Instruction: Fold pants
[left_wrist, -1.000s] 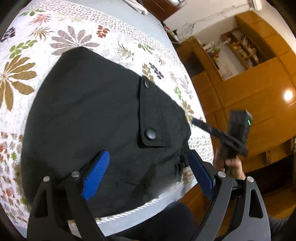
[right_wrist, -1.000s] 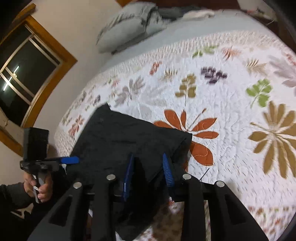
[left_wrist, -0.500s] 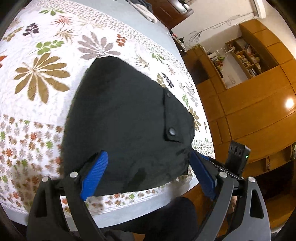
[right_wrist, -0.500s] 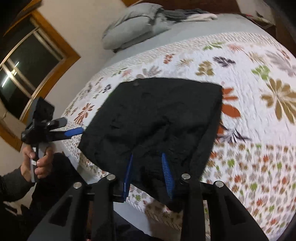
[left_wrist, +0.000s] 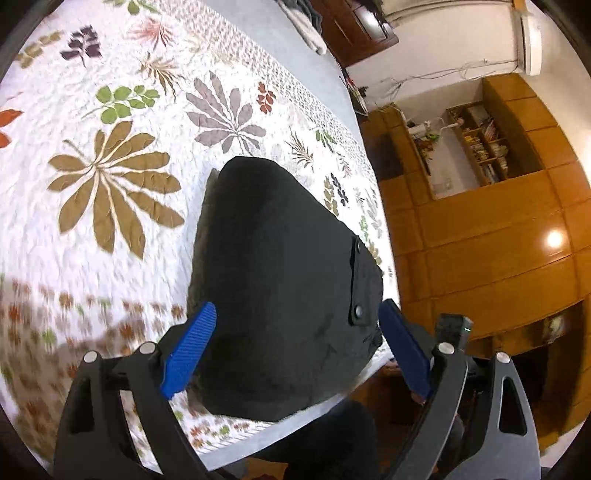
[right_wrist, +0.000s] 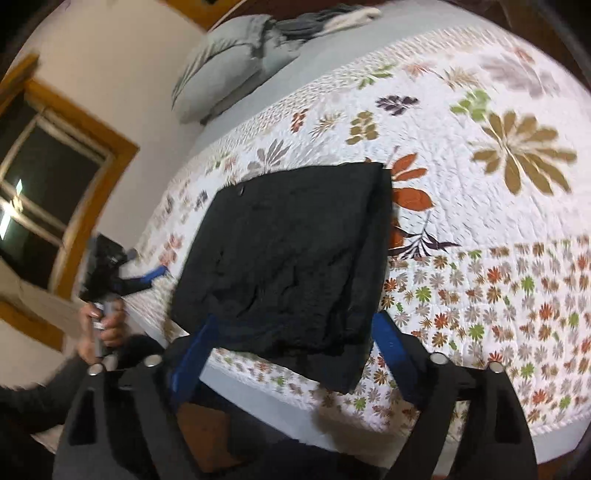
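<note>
The black pants (left_wrist: 280, 288) lie folded in a compact rectangle on the floral quilt, near the bed's front edge; they also show in the right wrist view (right_wrist: 291, 254). A buttoned pocket flap (left_wrist: 357, 284) faces up on their right side. My left gripper (left_wrist: 295, 347) is open and empty, held above the pants' near edge. My right gripper (right_wrist: 291, 350) is open and empty, just off the pants' near edge. The left gripper also shows in the right wrist view (right_wrist: 147, 277), held in a hand at the bed's left side.
The floral quilt (left_wrist: 110, 184) covers the bed, with grey pillows (right_wrist: 229, 66) and clothes at its head. A window (right_wrist: 44, 192) is on the left wall. Wooden cabinets and shelves (left_wrist: 480, 177) stand to the right of the bed.
My right gripper was shut on the pants' edge and has opened and let go. Both grippers have pulled back from the pants, which now lie flat and folded.
</note>
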